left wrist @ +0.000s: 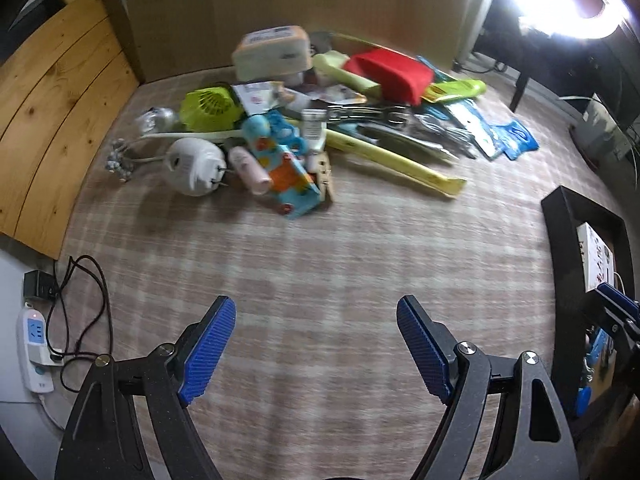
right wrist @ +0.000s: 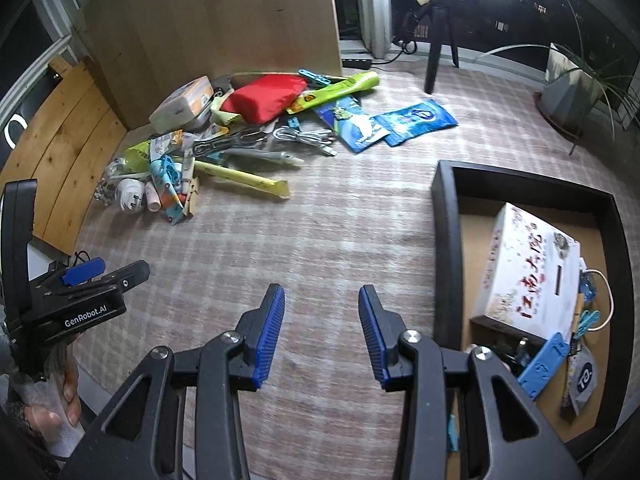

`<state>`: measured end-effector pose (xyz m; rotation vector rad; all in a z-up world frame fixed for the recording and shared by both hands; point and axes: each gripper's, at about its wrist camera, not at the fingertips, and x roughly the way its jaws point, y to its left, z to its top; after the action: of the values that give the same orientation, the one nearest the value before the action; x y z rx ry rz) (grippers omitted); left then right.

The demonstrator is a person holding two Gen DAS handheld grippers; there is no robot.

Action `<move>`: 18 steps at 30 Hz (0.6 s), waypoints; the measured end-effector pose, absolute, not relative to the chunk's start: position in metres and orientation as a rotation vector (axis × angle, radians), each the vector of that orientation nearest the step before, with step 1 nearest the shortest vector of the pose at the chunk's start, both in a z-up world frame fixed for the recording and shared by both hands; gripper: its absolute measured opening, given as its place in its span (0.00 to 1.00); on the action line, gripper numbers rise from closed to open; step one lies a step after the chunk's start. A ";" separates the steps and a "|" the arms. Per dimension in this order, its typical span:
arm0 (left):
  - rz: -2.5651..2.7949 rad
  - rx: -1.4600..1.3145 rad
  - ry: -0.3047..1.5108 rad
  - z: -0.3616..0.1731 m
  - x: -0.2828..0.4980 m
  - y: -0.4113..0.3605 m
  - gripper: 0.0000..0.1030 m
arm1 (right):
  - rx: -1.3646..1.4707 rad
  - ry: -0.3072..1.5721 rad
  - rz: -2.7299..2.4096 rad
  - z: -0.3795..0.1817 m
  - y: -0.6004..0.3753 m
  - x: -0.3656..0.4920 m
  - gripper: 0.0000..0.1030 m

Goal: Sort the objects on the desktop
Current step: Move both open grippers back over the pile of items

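Desktop clutter point(left wrist: 304, 128) piled nr wood panel point(left wrist: 52, 120), black tray point(right wrist: 444, 248) rt.

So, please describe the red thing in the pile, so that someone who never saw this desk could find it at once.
Look at the pile of clutter against the tall cardboard board at the far edge of the checked tablecloth. Near the back of that pile, right of the beige box, lies the red pouch. It is the only solid red, soft thing there; its neighbours are green, yellow or blue.
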<state>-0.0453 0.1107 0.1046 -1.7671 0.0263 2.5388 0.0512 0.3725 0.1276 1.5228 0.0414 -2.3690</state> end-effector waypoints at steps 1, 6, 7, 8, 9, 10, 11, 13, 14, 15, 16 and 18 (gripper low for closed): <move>2.532 -1.780 0.025 0.102 -0.047 0.106 0.80 | 1.525 0.042 -2.369 0.127 0.370 0.051 0.37; 2.479 -1.802 -0.009 0.086 -0.053 0.093 0.80 | 1.528 0.035 -2.377 0.120 0.352 0.052 0.37; 2.472 -1.798 -0.008 0.081 -0.055 0.092 0.80 | 1.531 0.033 -2.382 0.118 0.350 0.052 0.37; 2.466 -1.799 -0.007 0.078 -0.056 0.091 0.80 | 1.537 0.027 -2.386 0.115 0.348 0.052 0.37; 2.457 -1.805 -0.011 0.074 -0.058 0.090 0.80 | 1.542 0.016 -2.385 0.112 0.346 0.052 0.37; 2.450 -1.811 -0.017 0.070 -0.060 0.090 0.80 | 1.546 0.006 -2.383 0.109 0.344 0.052 0.37; 2.436 -1.820 -0.029 0.067 -0.061 0.089 0.80 | 1.549 0.000 -2.385 0.106 0.342 0.052 0.37; 2.416 -1.815 -0.040 0.062 -0.063 0.090 0.80 | 1.543 0.003 -2.397 0.101 0.338 0.053 0.37; 2.415 -1.805 -0.030 0.060 -0.063 0.092 0.80 | 1.540 0.015 -2.412 0.098 0.336 0.052 0.37; 2.424 -1.789 -0.011 0.058 -0.064 0.093 0.80 | 1.539 0.021 -2.425 0.095 0.334 0.052 0.37; 2.432 -1.771 0.013 0.056 -0.064 0.096 0.80 | 1.538 0.022 -2.435 0.091 0.331 0.051 0.37; 2.442 -1.755 0.053 0.048 -0.066 0.099 0.80 | 1.544 0.027 -2.447 0.082 0.328 0.048 0.37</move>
<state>-0.0658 0.0988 0.0480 -1.7551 0.0531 2.4424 0.0479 0.3277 0.0815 1.5439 0.0267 -2.4471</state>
